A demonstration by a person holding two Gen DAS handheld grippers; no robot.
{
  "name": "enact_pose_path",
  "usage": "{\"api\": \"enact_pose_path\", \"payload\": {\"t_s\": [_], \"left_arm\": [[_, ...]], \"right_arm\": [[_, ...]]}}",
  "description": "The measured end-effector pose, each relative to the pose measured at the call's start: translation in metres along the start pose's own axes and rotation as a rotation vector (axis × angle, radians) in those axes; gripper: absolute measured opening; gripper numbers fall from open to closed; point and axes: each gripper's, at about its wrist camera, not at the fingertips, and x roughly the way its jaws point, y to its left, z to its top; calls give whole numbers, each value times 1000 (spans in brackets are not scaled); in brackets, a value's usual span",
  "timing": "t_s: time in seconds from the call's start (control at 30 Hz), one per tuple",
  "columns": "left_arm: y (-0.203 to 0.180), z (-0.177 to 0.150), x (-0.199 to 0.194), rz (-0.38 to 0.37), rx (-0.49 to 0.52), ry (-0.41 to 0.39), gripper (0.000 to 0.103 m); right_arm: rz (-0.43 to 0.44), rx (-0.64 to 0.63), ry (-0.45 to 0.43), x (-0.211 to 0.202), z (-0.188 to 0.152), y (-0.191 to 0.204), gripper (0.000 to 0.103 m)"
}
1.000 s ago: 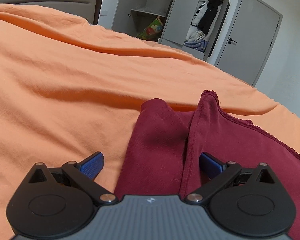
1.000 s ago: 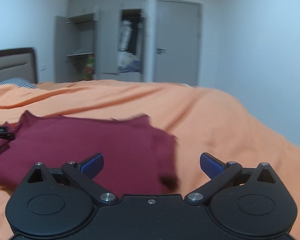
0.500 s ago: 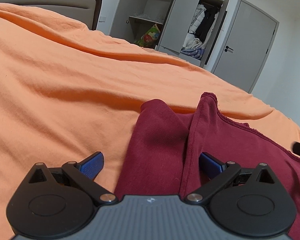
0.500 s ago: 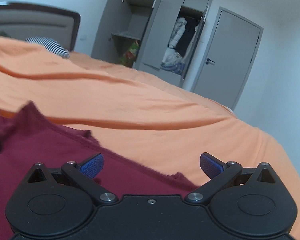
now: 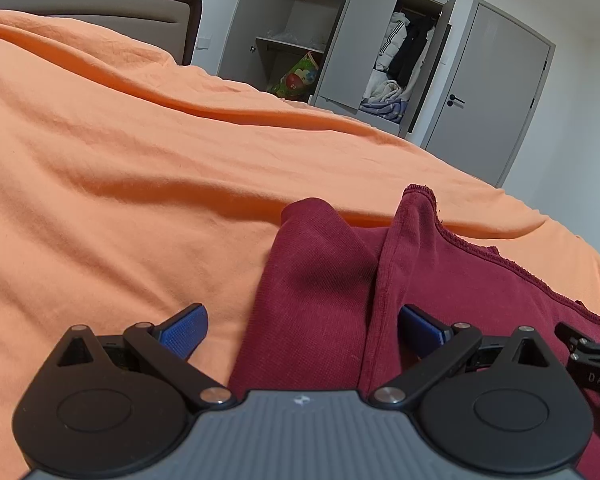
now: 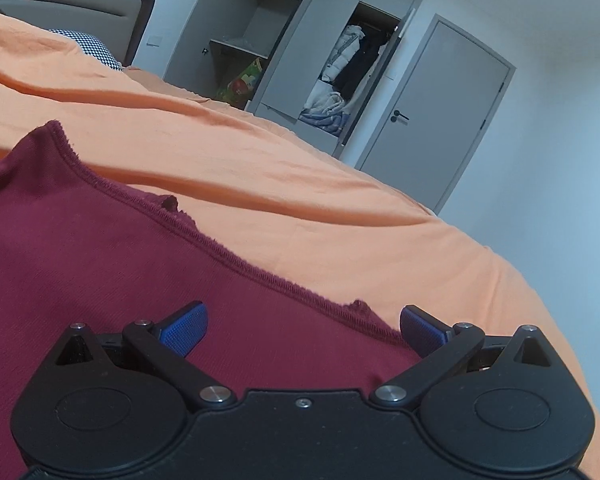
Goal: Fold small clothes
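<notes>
A dark red garment [image 5: 460,280] lies on the orange bedsheet [image 5: 120,184], with a raised fold at its left end. My left gripper [image 5: 302,330] is open low over that left end, and the fold stands between its blue pads without being clamped. In the right wrist view the same garment [image 6: 100,248] spreads flat, its hemmed edge running diagonally. My right gripper [image 6: 302,328] is open over the garment's right part, close to that edge. Part of the right gripper [image 5: 592,360] shows at the right side of the left wrist view.
The orange bedsheet [image 6: 300,184] has long wrinkles and falls away to the right. A dark headboard [image 5: 100,4] and a patterned pillow [image 6: 92,46] lie at the far left. An open grey wardrobe [image 5: 340,40] with clothes and a closed door [image 5: 496,92] stand beyond the bed.
My right gripper has swung left and come down close over the garment's hemmed edge, entering the left wrist view. The left gripper stayed open over the fold, hardly moving.
</notes>
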Motion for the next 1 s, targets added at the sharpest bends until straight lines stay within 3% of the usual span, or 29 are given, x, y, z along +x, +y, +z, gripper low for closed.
{"api": "enact_pose_path", "payload": {"t_s": [0.27,0.6,1.0], "left_arm": [[0,0,-1,0,2,-1,103],[0,-1,-1,2,7,-5,103],[1,-1,-1,-1,6,-10,103]], "right_arm": [[58,103,-3,-42,-32,-4,102],[77,78,-24,-102,-58,5,102],[96,66,-37,-131,-84,14,102]]}}
